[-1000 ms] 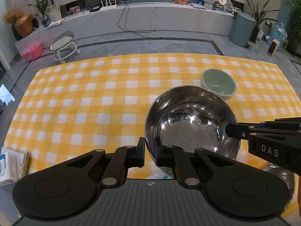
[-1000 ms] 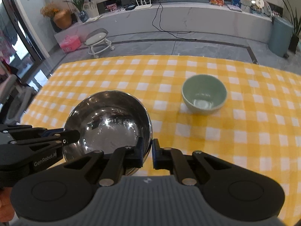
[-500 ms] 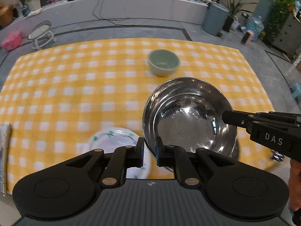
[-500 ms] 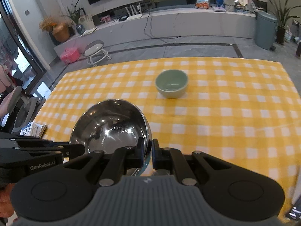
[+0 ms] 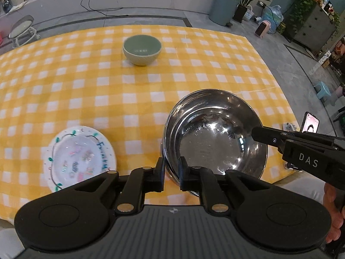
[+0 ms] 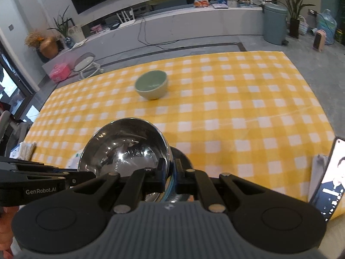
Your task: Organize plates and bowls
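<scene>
A shiny steel bowl (image 5: 215, 133) hangs above the near right part of the yellow checked tablecloth (image 5: 86, 90). My left gripper (image 5: 171, 173) is shut on its near-left rim. My right gripper (image 6: 170, 174) is shut on the bowl's right rim (image 6: 125, 151) and also shows from the side in the left wrist view (image 5: 256, 132). A white decorated plate (image 5: 79, 157) lies on the cloth to the left of the bowl. A pale green ceramic bowl (image 5: 142, 49) stands upright farther back; it also shows in the right wrist view (image 6: 151, 84).
A phone (image 6: 332, 181) with a lit screen leans at the table's near right edge. A stack of papers (image 6: 23, 151) lies off the left edge. The table's right edge (image 5: 278, 86) drops to a grey floor with a bin (image 5: 224, 6) and plants.
Both grippers have carried the steel bowl back toward the near right of the table and higher. The green bowl now lies farther away, and the white plate has come into the left wrist view.
</scene>
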Demonstrator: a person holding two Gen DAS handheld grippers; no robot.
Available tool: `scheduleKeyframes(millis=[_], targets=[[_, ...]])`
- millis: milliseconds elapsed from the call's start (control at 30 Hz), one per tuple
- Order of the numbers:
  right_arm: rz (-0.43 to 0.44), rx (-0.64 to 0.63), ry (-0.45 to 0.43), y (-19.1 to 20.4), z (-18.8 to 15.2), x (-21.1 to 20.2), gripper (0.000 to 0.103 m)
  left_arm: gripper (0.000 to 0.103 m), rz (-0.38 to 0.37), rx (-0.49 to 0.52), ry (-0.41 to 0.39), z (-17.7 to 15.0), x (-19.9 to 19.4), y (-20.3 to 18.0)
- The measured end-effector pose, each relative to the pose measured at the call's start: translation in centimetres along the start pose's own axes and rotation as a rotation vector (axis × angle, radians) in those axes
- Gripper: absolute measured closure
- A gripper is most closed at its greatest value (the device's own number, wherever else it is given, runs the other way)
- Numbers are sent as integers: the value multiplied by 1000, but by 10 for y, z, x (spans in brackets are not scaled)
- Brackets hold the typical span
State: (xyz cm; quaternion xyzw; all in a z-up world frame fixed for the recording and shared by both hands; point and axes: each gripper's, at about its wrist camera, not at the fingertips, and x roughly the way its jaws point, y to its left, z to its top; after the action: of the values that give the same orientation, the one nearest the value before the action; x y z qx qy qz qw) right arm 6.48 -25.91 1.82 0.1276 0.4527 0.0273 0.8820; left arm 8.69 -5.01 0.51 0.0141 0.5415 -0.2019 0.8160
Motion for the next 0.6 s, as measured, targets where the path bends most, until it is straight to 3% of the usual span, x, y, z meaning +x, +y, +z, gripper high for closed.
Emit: scheduleKeyframes(millis=[500,600], targets=[[-28,51,55,-24,-8,37,103,89,31,-8,61,4,33,-4],[9,65,63,-23,-7,41,103,90,44,-10,70,5,38,-4]])
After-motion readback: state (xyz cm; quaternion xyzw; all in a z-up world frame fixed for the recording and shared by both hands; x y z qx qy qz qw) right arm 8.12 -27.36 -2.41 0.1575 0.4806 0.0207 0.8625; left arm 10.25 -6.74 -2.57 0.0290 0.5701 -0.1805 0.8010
